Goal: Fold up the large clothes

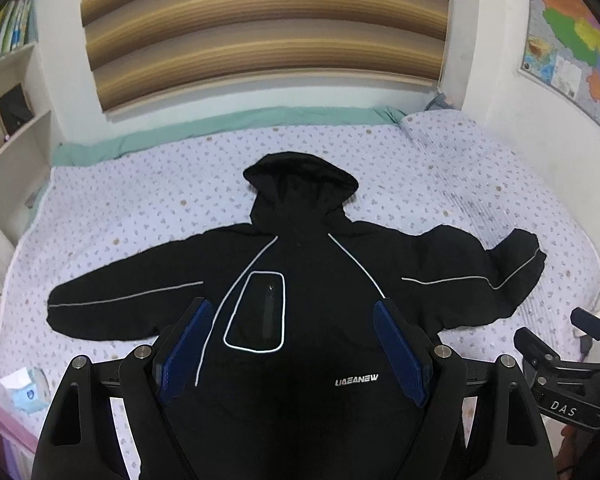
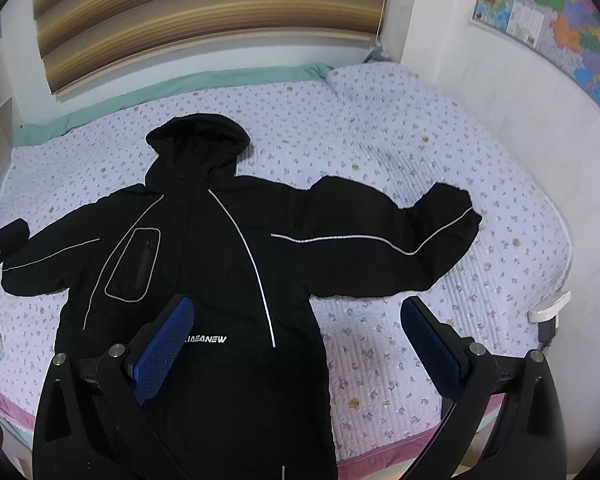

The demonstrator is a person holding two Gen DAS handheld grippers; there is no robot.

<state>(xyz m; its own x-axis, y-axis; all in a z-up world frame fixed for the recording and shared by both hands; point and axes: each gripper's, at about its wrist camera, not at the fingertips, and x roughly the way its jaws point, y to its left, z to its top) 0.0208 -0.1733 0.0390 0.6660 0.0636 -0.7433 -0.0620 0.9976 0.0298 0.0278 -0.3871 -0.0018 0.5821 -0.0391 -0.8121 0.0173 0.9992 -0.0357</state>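
A black hooded jacket [image 1: 300, 280] with white piping lies face up and spread flat on the bed, hood away from me, both sleeves stretched out sideways; it also shows in the right wrist view [image 2: 220, 248]. My left gripper [image 1: 294, 312] is open and empty, hovering above the jacket's chest. My right gripper [image 2: 298, 312] is open and empty, above the jacket's lower right side, near the right armpit. The right gripper also shows at the right edge of the left wrist view [image 1: 560, 364]. The left gripper's tip shows at the left edge of the right wrist view [image 2: 2, 240].
The bed has a lilac flowered quilt [image 1: 440, 184] with a pink front edge [image 2: 380, 456]. A tissue pack [image 1: 24, 392] lies near the front left corner. White shelves [image 1: 16, 136] stand left. A wall with a map [image 2: 560, 12] runs along the right. A striped blind [image 1: 260, 20] hangs behind.
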